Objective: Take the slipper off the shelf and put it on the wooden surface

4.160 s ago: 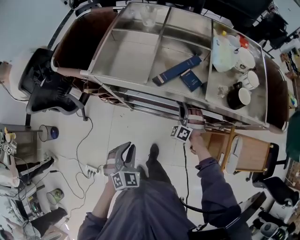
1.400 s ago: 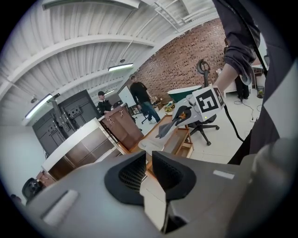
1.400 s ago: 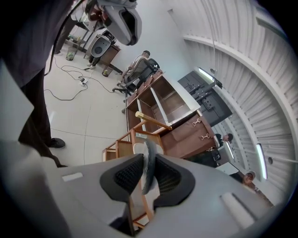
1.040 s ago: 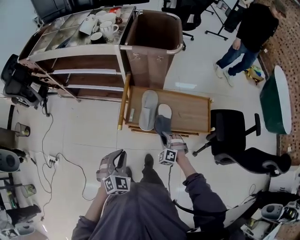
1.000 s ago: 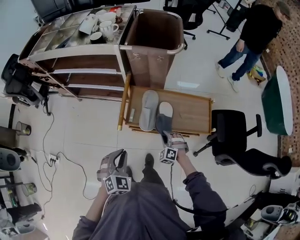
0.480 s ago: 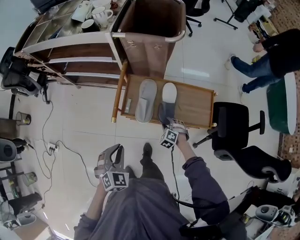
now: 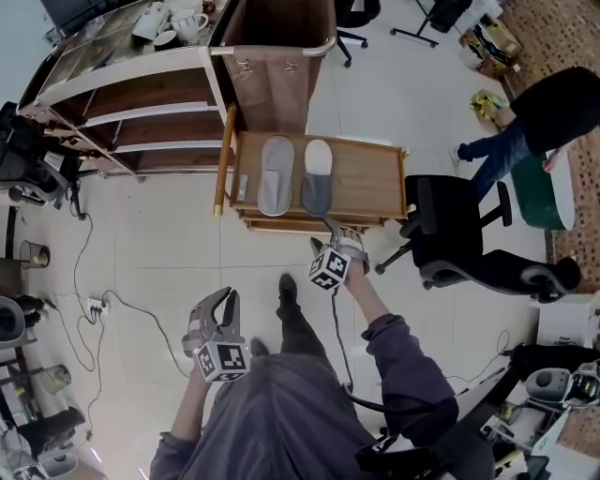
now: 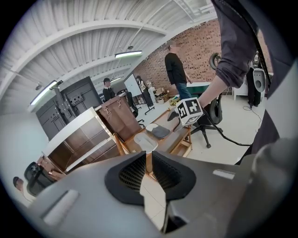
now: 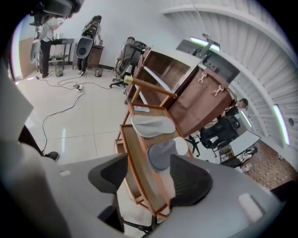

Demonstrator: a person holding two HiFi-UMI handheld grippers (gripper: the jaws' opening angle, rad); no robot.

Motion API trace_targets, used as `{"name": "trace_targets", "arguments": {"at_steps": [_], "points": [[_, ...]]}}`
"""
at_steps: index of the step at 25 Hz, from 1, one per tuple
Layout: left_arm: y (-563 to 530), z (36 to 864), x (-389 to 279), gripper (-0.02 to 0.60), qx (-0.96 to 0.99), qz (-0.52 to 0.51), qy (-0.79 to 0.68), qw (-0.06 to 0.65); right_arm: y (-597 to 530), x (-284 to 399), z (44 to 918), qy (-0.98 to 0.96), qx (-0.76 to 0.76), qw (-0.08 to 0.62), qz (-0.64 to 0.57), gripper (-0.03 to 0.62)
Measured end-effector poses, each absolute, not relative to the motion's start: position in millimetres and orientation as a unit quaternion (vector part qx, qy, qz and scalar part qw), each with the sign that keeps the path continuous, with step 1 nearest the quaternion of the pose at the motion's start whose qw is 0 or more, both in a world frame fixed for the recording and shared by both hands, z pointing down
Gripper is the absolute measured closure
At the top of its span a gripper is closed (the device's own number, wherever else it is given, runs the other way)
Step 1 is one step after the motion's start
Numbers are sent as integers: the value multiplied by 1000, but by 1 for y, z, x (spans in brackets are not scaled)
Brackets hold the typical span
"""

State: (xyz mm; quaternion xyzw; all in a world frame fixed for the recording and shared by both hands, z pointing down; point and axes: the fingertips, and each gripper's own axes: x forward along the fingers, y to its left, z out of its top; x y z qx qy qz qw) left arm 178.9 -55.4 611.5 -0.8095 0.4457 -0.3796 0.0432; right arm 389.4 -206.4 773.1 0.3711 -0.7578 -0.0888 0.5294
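While right claw (image 7: pixel 337 242) is opening, empty | slipper (image 9: pixel 161 155) on wooden surface (image 7: pixel 366 178), edge behind that claw | left claw (image 8: pixel 149 155) pressed together

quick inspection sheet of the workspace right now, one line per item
surface: wooden table, two slippers on it, rest bare
job's things: grey slipper and white-heeled slipper lying side by side
clutter: mugs on top of the shelf
grippers: right gripper fingers opening, pressing nothing, white-heeled slipper just beyond them; left gripper fingers together, empty
cables: power strip with loose cables on the floor at left
surroundings: office chair, brown cabinet, person standing at right
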Motion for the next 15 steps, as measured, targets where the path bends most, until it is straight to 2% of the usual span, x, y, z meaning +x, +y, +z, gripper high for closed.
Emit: {"name": "trace_targets", "arguments": {"at_steps": [9,15], "points": [[84,601,163,523,-836,-357,409,80,-18,331,651,-768,474,428,-49,329],[145,595,172,523,-854,-341,385,76,86,314,595,-767,505,392,-57,339]]}}
